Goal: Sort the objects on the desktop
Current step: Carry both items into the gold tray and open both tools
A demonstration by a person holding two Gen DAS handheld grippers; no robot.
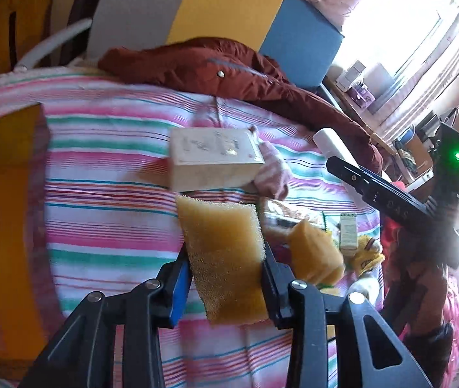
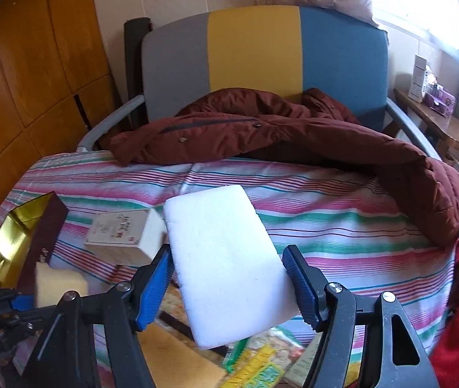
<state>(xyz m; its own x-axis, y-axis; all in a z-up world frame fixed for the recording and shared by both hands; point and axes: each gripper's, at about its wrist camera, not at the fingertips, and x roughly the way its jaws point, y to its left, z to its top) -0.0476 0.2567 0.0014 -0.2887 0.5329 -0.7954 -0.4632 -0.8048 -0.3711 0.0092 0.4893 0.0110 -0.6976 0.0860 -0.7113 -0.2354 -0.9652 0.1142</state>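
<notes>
My left gripper is shut on a yellow sponge and holds it above the striped cloth. A cream box lies on the cloth just beyond it. My right gripper is shut on a white foam block, held above the cloth. The cream box lies to its left. The left gripper with the yellow sponge shows at the lower left of the right wrist view. The right gripper's black body and the white block's end show at the right of the left wrist view.
A dark red jacket lies across the cloth's far side, in front of a grey, yellow and blue chair. An open gold-lined box stands at the left. Another yellow sponge, a small green-white box and printed packets lie near.
</notes>
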